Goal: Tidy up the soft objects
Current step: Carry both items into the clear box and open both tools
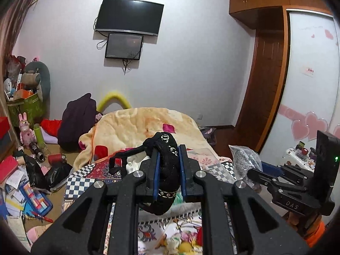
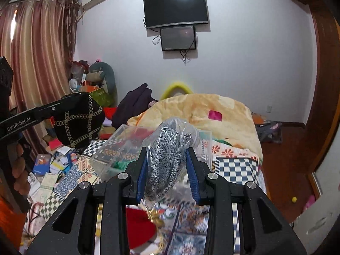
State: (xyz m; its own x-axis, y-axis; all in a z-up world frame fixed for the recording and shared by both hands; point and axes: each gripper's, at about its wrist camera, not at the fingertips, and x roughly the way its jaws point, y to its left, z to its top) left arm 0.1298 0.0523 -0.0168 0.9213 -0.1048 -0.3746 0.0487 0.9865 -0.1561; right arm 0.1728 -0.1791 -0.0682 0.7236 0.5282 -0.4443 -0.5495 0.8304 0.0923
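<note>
My left gripper [image 1: 169,150] is shut on a black soft item with metal chain trim [image 1: 167,165] and holds it up above the bed. It also shows in the right wrist view [image 2: 79,123] at the left, black with a gold chain grid. My right gripper [image 2: 166,155] is shut on a clear plastic bag holding grey-and-white knit fabric [image 2: 164,159], raised over the bed. In the left wrist view the bag [image 1: 244,159] shows at the right, in front of the right gripper [image 1: 261,173].
A patchwork quilt [image 2: 238,165] and a folded yellow blanket [image 2: 201,108] cover the bed. A clear plastic box [image 2: 119,148] lies on it. Books, bags and toys litter the floor at left [image 1: 27,180]. A wardrobe [image 1: 308,85] stands at right.
</note>
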